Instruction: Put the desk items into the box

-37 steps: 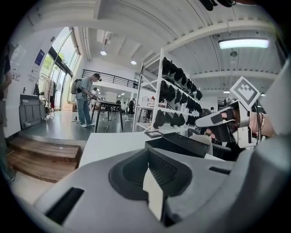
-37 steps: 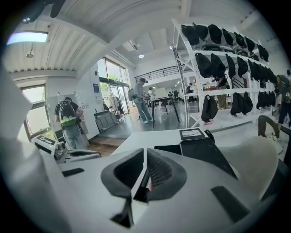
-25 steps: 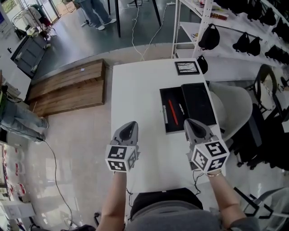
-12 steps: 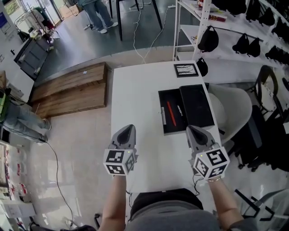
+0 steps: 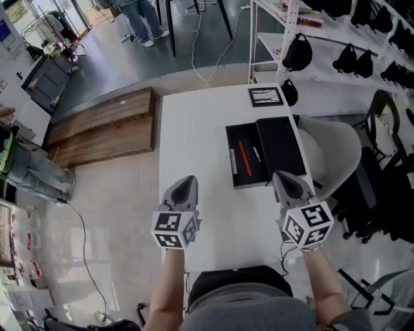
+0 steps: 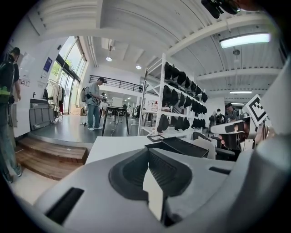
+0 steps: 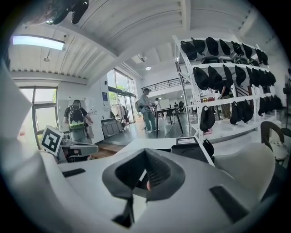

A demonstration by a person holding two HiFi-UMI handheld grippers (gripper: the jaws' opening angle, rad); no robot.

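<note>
An open black box (image 5: pixel 237 180) lies on the white table (image 5: pixel 194 136), with its lid (image 5: pixel 279 147) turned out to the right. In the tray lie a red pen (image 5: pixel 245 159), a silver stick (image 5: pixel 233 161) and a small dark item (image 5: pixel 257 154). My left gripper (image 5: pixel 184 187) hovers near the front left of the table, shut and empty. To the right, my right gripper (image 5: pixel 286 181) is just in front of the box's near edge, also shut with nothing in it. The box (image 6: pixel 182 146) shows ahead in the left gripper view, and the lid (image 7: pixel 193 152) shows in the right gripper view.
A black-framed card (image 5: pixel 266 97) lies at the table's far right corner. A white chair (image 5: pixel 330 155) stands against the right side, with a shelf of black caps (image 5: pixel 362 58) behind it. Wooden steps (image 5: pixel 97 126) lie to the left. People stand at the back (image 5: pixel 139 16).
Both grippers stay shut and empty near the front of the table. The right one has drifted slightly to the right, and the head view has shifted a little.
</note>
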